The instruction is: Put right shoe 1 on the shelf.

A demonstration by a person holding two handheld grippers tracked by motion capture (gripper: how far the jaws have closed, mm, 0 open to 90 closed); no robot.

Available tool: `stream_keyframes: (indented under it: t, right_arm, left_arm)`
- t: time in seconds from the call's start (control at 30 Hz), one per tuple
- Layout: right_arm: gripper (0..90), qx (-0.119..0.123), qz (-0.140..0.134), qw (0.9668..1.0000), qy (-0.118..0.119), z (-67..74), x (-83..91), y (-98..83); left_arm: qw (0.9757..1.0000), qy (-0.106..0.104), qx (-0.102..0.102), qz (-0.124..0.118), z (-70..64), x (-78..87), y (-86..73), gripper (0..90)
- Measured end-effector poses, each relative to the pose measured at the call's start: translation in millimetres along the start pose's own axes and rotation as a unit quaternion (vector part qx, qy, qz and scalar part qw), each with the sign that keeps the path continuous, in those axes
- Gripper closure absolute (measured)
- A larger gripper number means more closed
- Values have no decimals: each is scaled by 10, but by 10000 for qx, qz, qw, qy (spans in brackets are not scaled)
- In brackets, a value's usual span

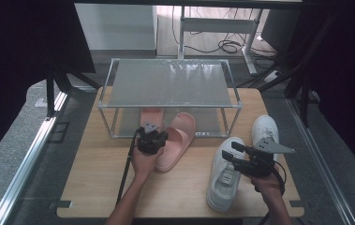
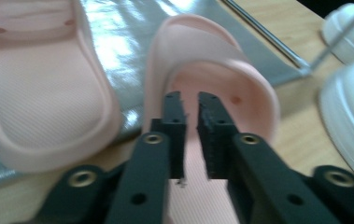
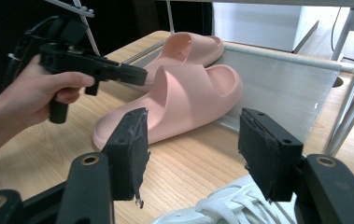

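Metal shoe rack (image 1: pixel 119 105) on wooden table (image 1: pixel 184 187); cables (image 1: pixel 229 46) behind

rack (image 1: pixel 170 83) far centre | one slipper (image 1: pixel 151 115) in rack's lower shelf | second slipper (image 1: pixel 177 140) half out, nearer | sneakers (image 1: pixel 224 173) right

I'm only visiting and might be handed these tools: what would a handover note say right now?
Left tool: jaws nearly shut, nothing gripped, over the near slipper, pointing into its strap opening.
Right tool: open, empty, hovering over the near sneaker.
Things: the other slipper lies on the bottom shelf of the rack; the near slipper has its toe on that shelf and its heel on the table. Both sneakers, the second beside the rack, are on the table.
Done: one slipper shelved.
Left, probably: push the near slipper in, then shelve the sneakers.
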State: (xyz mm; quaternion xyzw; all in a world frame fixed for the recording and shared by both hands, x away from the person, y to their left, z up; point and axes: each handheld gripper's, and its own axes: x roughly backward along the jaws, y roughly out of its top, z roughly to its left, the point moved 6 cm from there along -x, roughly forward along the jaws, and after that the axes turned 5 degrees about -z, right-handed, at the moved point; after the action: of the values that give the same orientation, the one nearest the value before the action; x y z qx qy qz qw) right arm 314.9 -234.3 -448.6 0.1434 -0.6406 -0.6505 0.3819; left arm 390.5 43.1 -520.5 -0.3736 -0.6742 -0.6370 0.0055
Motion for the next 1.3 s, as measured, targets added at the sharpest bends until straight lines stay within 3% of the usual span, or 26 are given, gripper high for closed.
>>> stream_keyframes:
  t: [0.23, 0.5, 0.67, 0.8, 0.9, 1.1, 1.3]
  right_arm:
    - [438, 16, 43, 10000, 39, 27, -36, -14]
    - [437, -11, 49, 10000, 39, 7, -34, -25]
    - [437, -14, 23, 10000, 32, -2, -18, -19]
    - [437, -23, 18, 10000, 24, -9, -11, -18]
    - [437, -25, 14, 10000, 19, -12, -8, -19]
    - [437, -24, 30, 10000, 32, -7, -16, -25]
    - [437, -29, 28, 10000, 27, -9, -16, -26]
  left_arm:
    - [9986, -439, -285, 42, -372, 32, -39, 900]
    - [9962, -485, -661, 306, -697, -315, -11, 900]
    - [9939, -259, -924, 539, -761, -579, 22, 900]
    - [9925, -114, -955, 749, -750, -753, 18, 899]
    - [9900, 108, -1136, 834, -736, -825, 10, 899]
    - [9854, 297, -1384, 945, -743, -910, 21, 900]
    - [9835, 433, -1474, 960, -746, -959, 35, 900]
